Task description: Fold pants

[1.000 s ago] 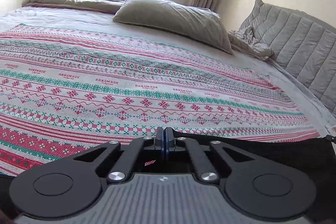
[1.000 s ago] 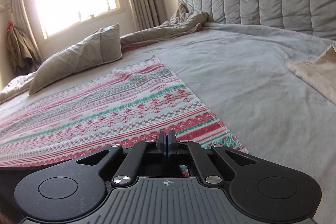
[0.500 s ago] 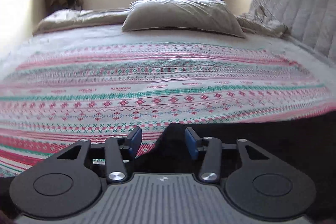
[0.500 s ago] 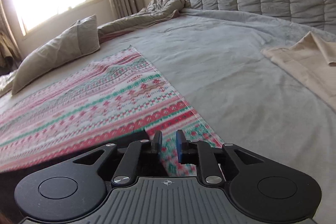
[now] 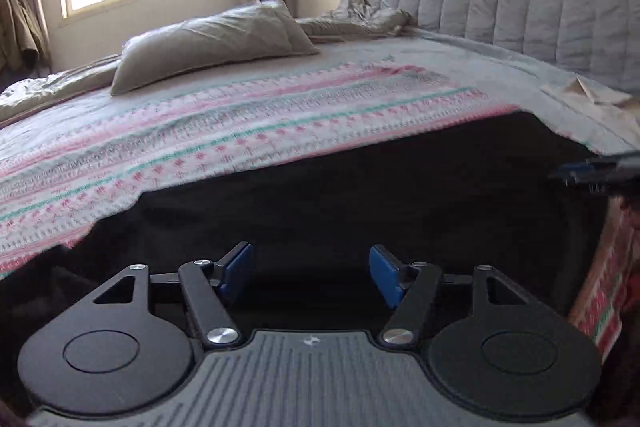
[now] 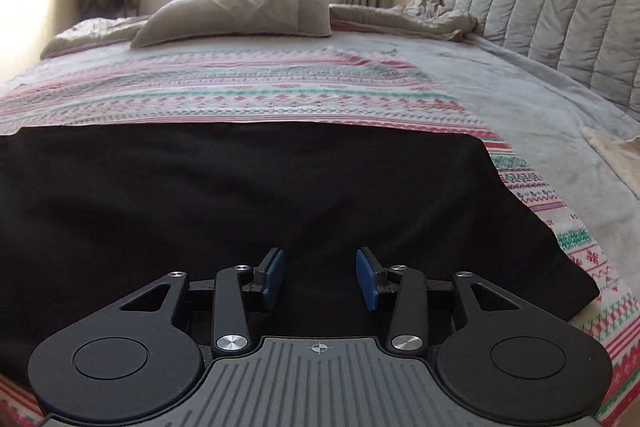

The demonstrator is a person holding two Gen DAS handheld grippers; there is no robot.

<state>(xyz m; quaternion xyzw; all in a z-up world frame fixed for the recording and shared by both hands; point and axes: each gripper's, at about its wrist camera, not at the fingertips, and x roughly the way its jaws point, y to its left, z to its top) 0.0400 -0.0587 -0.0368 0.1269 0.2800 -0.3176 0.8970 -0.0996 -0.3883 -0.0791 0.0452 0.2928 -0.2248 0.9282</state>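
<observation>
The black pants lie flat on the patterned blanket near the bed's front edge, and also show in the left wrist view. My left gripper is open and empty, just above the pants. My right gripper is open and empty, over the pants near their right end. The tip of the right gripper shows at the right edge of the left wrist view.
A grey pillow and rumpled grey bedding lie at the far side under the window. A quilted headboard stands on the right. A beige cloth lies on the grey sheet at the right.
Both grippers were shut on the pants' edge a second ago, then opened and let go. Both have pulled back, so the flat pants now fill the foreground.
</observation>
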